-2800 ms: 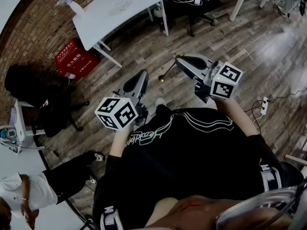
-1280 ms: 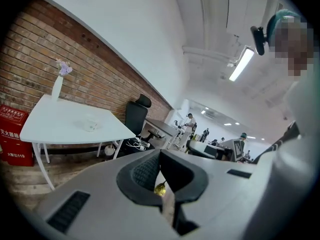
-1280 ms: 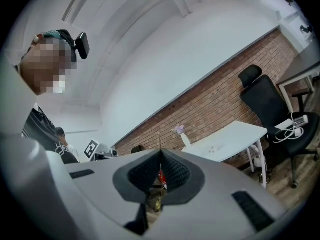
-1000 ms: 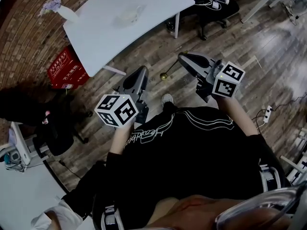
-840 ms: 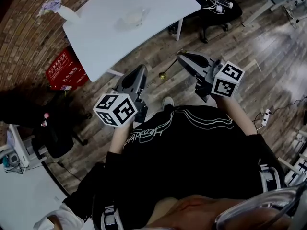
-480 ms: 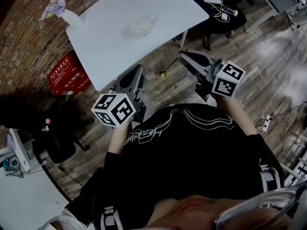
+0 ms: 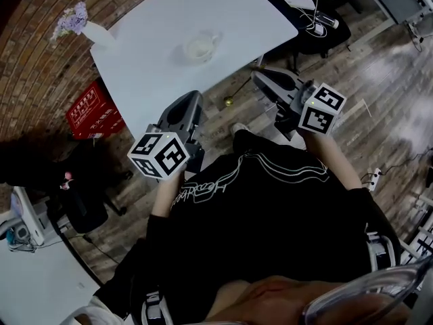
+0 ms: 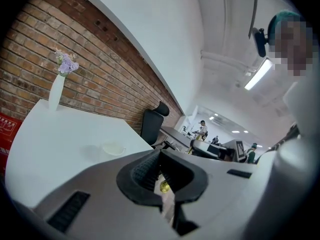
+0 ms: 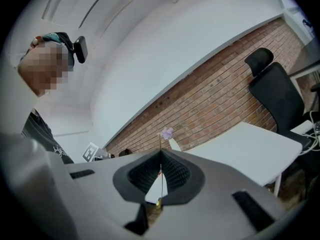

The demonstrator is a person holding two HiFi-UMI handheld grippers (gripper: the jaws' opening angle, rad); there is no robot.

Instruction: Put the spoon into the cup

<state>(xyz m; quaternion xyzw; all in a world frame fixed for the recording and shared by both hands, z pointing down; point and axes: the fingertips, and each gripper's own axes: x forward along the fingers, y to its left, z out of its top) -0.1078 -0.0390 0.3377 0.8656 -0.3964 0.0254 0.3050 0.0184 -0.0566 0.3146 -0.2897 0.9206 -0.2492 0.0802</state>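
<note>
A pale cup [image 7: 201, 46] stands on the white table [image 7: 149, 80]; the left gripper view shows the cup [image 8: 113, 148] low and far off. My right gripper [image 7: 261, 79] is shut on the thin handle of a gold spoon [image 7: 229, 101], whose bowl hangs over the wooden floor just off the table's near edge. In the right gripper view the spoon handle [image 9: 160, 181] runs straight up between the closed jaws. My left gripper [image 7: 190, 100] is shut with nothing in it, its tip at the table's near edge, left of the spoon.
A white vase with purple flowers [image 7: 86, 27] stands at the table's far left corner. A red crate [image 7: 93, 107] sits on the floor by the brick wall. A black chair with cables [image 7: 316, 23] is behind the table's right end.
The table and cup have come closer and lower in the head view. Both grippers now reach the table's near edge. The spoon stays held in the right gripper.
</note>
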